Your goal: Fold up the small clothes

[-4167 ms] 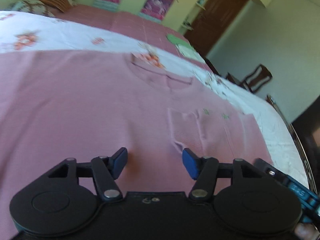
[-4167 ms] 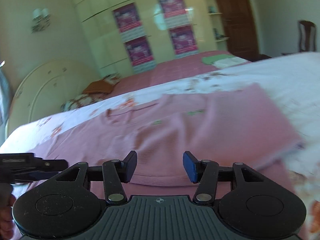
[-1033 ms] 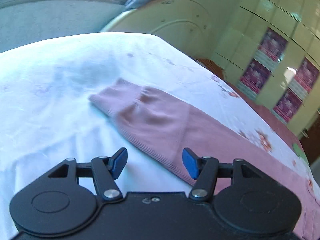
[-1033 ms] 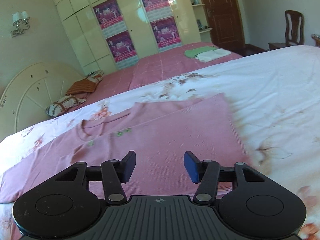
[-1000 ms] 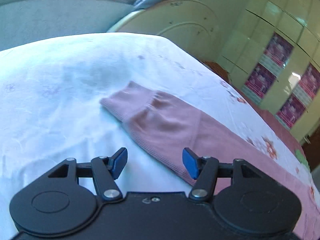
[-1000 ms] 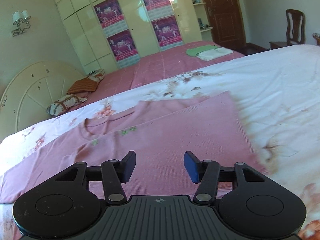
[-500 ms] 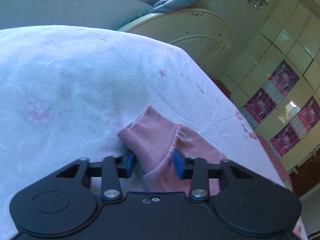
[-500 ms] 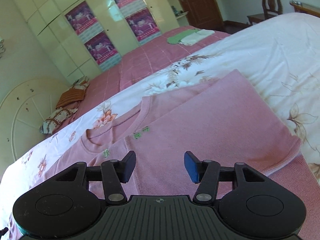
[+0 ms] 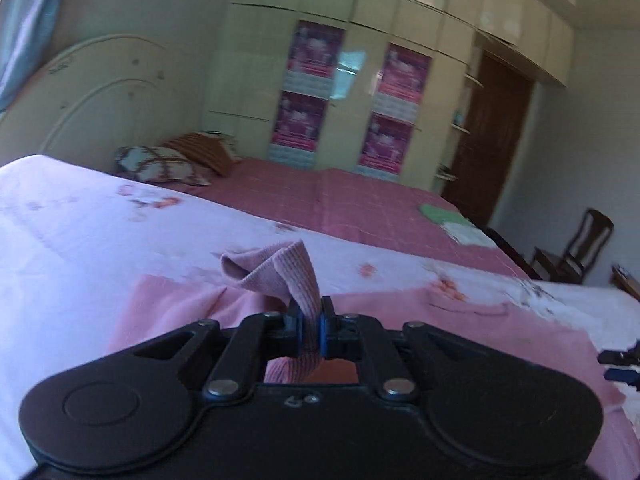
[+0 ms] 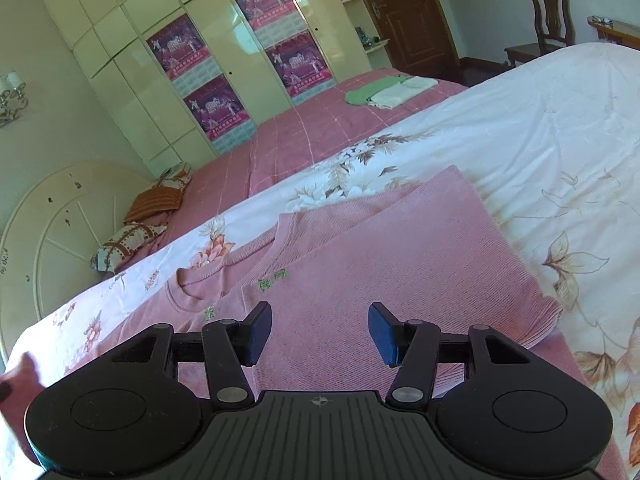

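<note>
A pink knit sweater (image 10: 400, 264) lies flat on the white floral bedspread (image 10: 560, 140), its right sleeve folded across the chest. My left gripper (image 9: 310, 330) is shut on the ribbed cuff of the left sleeve (image 9: 276, 272) and holds it lifted above the sweater body (image 9: 460, 332). My right gripper (image 10: 318, 334) is open and empty, hovering over the folded chest area below the collar (image 10: 224, 268). The tip of the right gripper (image 9: 618, 364) shows at the right edge of the left wrist view.
A second bed with a pink cover (image 10: 320, 124) stands behind, with folded green and white clothes (image 10: 384, 92) and pillows (image 10: 132, 232). A wardrobe (image 10: 224, 60), a door (image 10: 396, 12) and a wooden chair (image 10: 548, 8) are further back.
My left gripper has closed on the sleeve cuff, lifted it off the bed and swung right over the sweater. My right gripper has stayed open, drifting slightly closer over the chest.
</note>
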The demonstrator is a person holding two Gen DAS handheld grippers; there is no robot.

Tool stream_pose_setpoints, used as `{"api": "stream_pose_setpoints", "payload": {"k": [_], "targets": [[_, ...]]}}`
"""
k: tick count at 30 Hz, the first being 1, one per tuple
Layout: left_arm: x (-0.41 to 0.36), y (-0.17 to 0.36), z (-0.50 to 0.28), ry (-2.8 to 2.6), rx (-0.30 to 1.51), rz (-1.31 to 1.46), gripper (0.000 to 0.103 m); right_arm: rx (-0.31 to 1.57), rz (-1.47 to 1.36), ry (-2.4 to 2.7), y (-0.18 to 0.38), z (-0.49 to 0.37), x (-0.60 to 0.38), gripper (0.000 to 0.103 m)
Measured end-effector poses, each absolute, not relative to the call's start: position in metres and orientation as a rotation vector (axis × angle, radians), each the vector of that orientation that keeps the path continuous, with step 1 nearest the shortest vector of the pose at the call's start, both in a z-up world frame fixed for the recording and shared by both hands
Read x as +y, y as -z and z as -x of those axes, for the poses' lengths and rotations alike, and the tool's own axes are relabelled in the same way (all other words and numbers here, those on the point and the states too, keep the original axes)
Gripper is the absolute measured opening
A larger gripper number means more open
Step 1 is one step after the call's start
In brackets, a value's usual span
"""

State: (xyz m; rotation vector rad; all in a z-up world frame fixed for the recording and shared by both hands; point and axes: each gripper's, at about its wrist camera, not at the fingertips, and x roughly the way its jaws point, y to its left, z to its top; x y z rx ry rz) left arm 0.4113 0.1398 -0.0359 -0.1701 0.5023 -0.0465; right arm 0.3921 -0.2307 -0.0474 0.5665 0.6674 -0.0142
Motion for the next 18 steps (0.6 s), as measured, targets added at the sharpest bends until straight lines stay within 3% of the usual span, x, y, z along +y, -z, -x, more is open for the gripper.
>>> {"api": "stream_pose_setpoints", "payload": {"k": [4,10,12,14,15,18], "targets": [[0.046,0.059,-0.433,0.150,0.572,0.078,0.006,0.658,-0.588,-0.019,0.041,-0.386,-0.243,0.054],[-0.028,0.097,-0.453,0.250,0.656,0.034,0.006,0.667,-0.618,-0.056,0.040,-0.375,-0.259,0.054],[-0.044,0.111,-0.459,0.291,0.709,0.020,0.019,0.681,-0.630,-0.066,0.043,-0.373,-0.261,0.054],[-0.056,0.117,-0.454,0.333,0.714,0.015,0.059,0.698,-0.647,-0.079,0.048,-0.373,-0.261,0.055],[-0.056,0.114,-0.443,0.344,0.675,0.003,0.067,0.710,-0.661,-0.094,0.051,-0.373,-0.261,0.055],[-0.032,0.100,-0.415,0.274,0.624,-0.016,0.068,0.734,-0.671,-0.143,0.056,-0.377,-0.251,0.055]]}}
